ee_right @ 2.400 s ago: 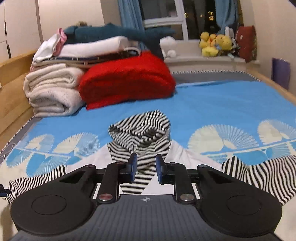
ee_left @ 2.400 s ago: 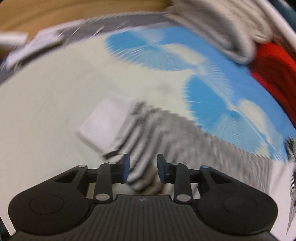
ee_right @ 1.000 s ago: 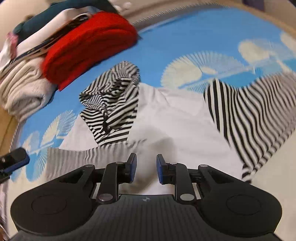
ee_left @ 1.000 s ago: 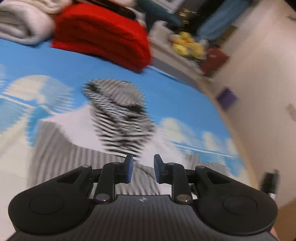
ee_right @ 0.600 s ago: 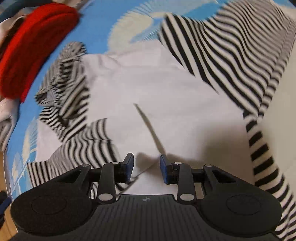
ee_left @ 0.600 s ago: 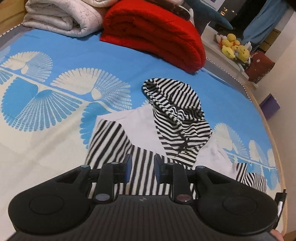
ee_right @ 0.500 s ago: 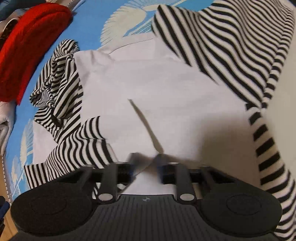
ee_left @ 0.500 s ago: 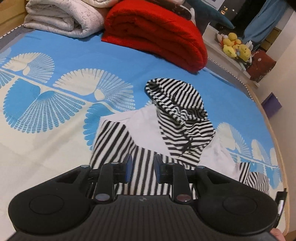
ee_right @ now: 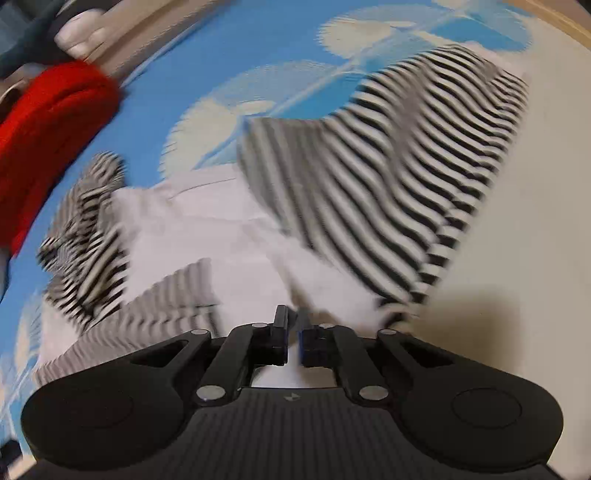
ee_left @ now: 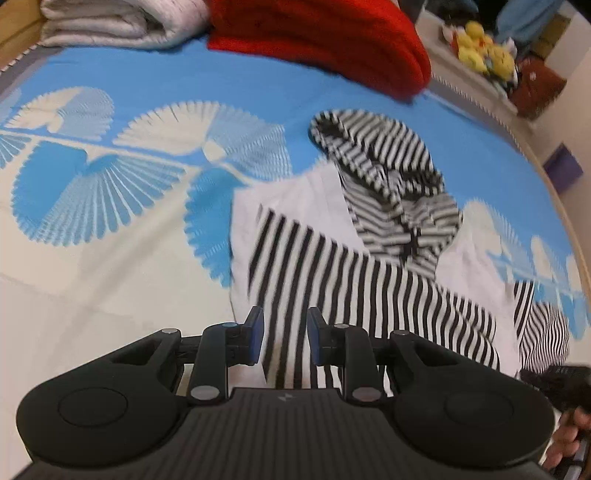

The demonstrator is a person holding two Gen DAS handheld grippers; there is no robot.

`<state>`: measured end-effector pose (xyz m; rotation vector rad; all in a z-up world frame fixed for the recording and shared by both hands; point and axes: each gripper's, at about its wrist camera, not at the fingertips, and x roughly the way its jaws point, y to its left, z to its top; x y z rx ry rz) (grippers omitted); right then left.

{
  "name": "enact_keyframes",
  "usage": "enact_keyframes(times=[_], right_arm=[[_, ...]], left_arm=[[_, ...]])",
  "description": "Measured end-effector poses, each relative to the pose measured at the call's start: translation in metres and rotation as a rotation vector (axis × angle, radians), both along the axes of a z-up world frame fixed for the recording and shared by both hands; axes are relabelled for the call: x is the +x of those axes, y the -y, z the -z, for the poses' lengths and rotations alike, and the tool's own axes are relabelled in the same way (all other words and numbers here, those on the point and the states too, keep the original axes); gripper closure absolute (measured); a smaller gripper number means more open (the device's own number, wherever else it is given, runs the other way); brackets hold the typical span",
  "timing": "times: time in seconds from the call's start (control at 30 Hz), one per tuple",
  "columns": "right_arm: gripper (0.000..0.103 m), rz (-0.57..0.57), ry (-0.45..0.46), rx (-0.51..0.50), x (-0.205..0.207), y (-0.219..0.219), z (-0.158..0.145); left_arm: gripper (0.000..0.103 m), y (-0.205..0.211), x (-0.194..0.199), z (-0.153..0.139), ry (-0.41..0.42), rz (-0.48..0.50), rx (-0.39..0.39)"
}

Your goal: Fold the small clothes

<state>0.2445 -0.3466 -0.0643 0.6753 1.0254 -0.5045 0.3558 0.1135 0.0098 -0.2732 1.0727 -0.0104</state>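
Note:
A small white hoodie with black-and-white striped hood and sleeves lies flat on the bed. One striped sleeve is folded across its chest. My left gripper hovers open just above that sleeve, nothing between its fingers. In the right wrist view the white body and the other striped sleeve are blurred. My right gripper has its jaws almost together on a raised ridge of white cloth near the lower edge; they are opening slightly, cloth still between the pads.
The blue-and-cream fan-patterned bedspread covers the bed. A folded red blanket and pale towels sit at the head. Plush toys stand on a far ledge. A wooden bed edge runs along the right.
Both grippers have come down closer to the hoodie. The right gripper's jaws closed on a ridge of white cloth, and its view rolled. The left gripper's gap is unchanged.

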Motion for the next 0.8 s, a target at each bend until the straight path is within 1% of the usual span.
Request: enact_keyframes(times=[0.03,0.07,0.1,0.13,0.17,0.2,0.23,0.27,0.3,0.33,0.4,0.43,0.5,0.57,0.63,0.73,0.8], right_arm=[[0.096,-0.011,0.028,-0.021,-0.001,0.0,-0.005],[0.096,-0.033,0.08,-0.029,0.0,-0.001,-0.011],[0.094,-0.062,0.131,-0.018,0.001,-0.002,-0.015],[0.089,-0.102,0.177,0.016,0.004,-0.003,-0.017],[0.076,-0.142,0.194,0.063,0.009,-0.004,-0.016],[0.066,-0.183,0.178,0.111,0.014,-0.006,-0.01],[0.064,-0.219,0.127,0.144,0.019,-0.009,-0.001],[0.064,-0.242,0.049,0.151,0.022,-0.01,0.01],[0.063,-0.236,-0.058,0.134,0.023,-0.011,0.023],[0.064,-0.203,-0.117,0.13,0.021,-0.007,0.032],[0.064,-0.15,-0.093,0.172,0.017,0.001,0.029],[0.063,-0.16,-0.079,0.16,0.02,0.002,0.022],[0.063,-0.189,-0.009,0.107,0.021,0.004,0.002],[0.063,-0.202,0.039,0.076,0.022,0.01,-0.014],[0.063,-0.197,0.071,0.063,0.018,0.021,-0.026],[0.063,-0.192,0.094,0.021,0.015,0.035,-0.038],[0.063,-0.197,0.102,-0.017,0.018,0.034,-0.041]], left_arm=[[0.077,0.003,0.0,0.005,-0.012,0.007,-0.005],[0.077,0.006,-0.001,0.011,-0.028,0.018,-0.011],[0.077,0.01,-0.001,0.02,-0.046,0.037,-0.013],[0.077,0.014,-0.002,0.03,-0.073,0.056,-0.007],[0.077,0.017,-0.003,0.041,-0.106,0.067,0.006],[0.077,0.02,-0.005,0.054,-0.148,0.075,0.019],[0.077,0.022,-0.006,0.064,-0.184,0.08,0.024],[0.077,0.024,-0.008,0.073,-0.217,0.082,0.034],[0.077,0.026,-0.009,0.077,-0.23,0.084,0.052],[0.077,0.028,-0.009,0.075,-0.224,0.09,0.07],[0.076,0.032,-0.009,0.062,-0.2,0.085,0.082],[0.076,0.034,-0.01,0.049,-0.165,0.083,0.079],[0.072,0.041,-0.011,0.024,-0.087,0.103,0.086],[0.059,0.051,-0.014,0.001,-0.016,0.127,0.101],[0.053,0.06,-0.016,-0.015,0.03,0.146,0.115],[0.052,0.071,-0.018,-0.022,0.052,0.174,0.13],[0.052,0.077,-0.021,-0.018,0.049,0.176,0.146]])
